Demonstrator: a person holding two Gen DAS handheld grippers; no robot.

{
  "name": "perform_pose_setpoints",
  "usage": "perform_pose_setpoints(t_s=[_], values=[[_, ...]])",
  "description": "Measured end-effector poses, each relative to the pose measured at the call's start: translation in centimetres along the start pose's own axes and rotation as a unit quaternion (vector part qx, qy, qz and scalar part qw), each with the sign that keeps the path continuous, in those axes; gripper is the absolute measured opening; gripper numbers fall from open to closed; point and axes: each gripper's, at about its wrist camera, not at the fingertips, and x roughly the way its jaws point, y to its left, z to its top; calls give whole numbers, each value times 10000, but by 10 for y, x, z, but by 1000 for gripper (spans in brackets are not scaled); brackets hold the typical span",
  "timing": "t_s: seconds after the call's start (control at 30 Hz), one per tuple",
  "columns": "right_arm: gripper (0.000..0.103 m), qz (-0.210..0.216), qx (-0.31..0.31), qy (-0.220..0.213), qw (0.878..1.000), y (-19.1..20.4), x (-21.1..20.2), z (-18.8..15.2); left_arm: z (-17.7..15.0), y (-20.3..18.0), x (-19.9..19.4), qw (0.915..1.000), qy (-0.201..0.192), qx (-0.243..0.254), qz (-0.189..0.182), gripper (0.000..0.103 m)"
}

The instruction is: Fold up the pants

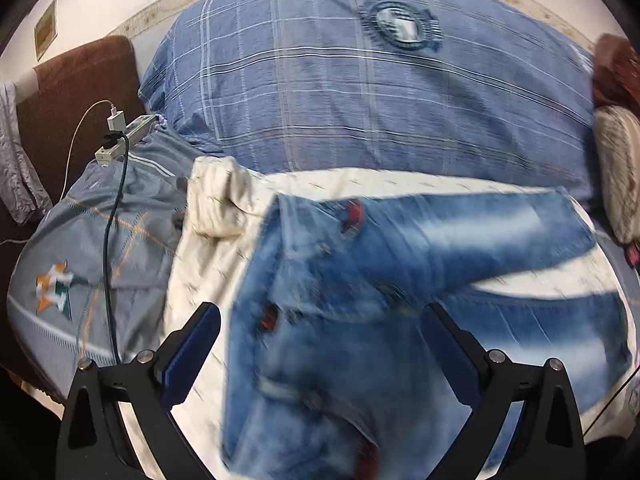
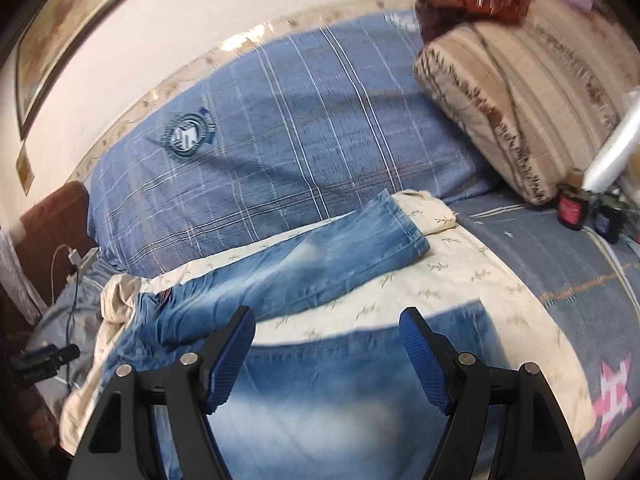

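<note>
Faded blue jeans (image 1: 360, 300) lie spread on a cream sheet (image 1: 224, 216) on the bed, legs apart in a V. In the left wrist view my left gripper (image 1: 320, 324) is open above the waistband end, touching nothing. In the right wrist view one leg (image 2: 332, 256) stretches toward the far right and the other leg (image 2: 328, 384) lies under my right gripper (image 2: 328, 330), which is open and empty just above the cloth. Both views are blurred by motion.
A large blue plaid pillow (image 1: 360, 92) lies behind the jeans. A power strip (image 1: 124, 136) with cables sits at the left by a brown headboard (image 1: 72, 108). A beige striped cushion (image 2: 520, 100) and small jars (image 2: 572, 208) stand at the right.
</note>
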Motion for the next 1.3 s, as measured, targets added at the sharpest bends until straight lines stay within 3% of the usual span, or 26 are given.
perform_pose_setpoints(t_s=[0.2,0.4,0.53,0.6,0.8,0.83,0.93,1.03,1.17,1.3], values=[[78,-62,300,636,9975,-32,78,75,47,40,46,9994,178,-253,178,100],[78,-46,875,987,9913,-62,166,121,74,68,103,9962,605,-602,163,99],[77,-78,988,1120,9888,-67,213,135,89,76,137,9929,874,-802,29,82],[77,-64,939,1208,9882,-66,230,139,95,75,151,9909,1028,-861,-85,82],[77,-25,746,1333,9883,-62,247,138,110,50,198,9830,1548,-915,-360,82],[77,-20,736,1349,9881,-62,249,137,111,47,205,9815,1626,-927,-404,77],[77,19,668,1398,9879,-61,253,137,107,38,228,9733,1970,-974,-670,46],[77,56,614,1432,9878,-61,255,141,105,34,241,9721,2025,-985,-655,37],[77,134,568,1583,9857,-64,258,145,109,34,245,9735,1901,-1054,-704,35],[77,-101,399,1594,9864,-65,268,146,111,35,252,9723,1886,-1177,-726,45]])
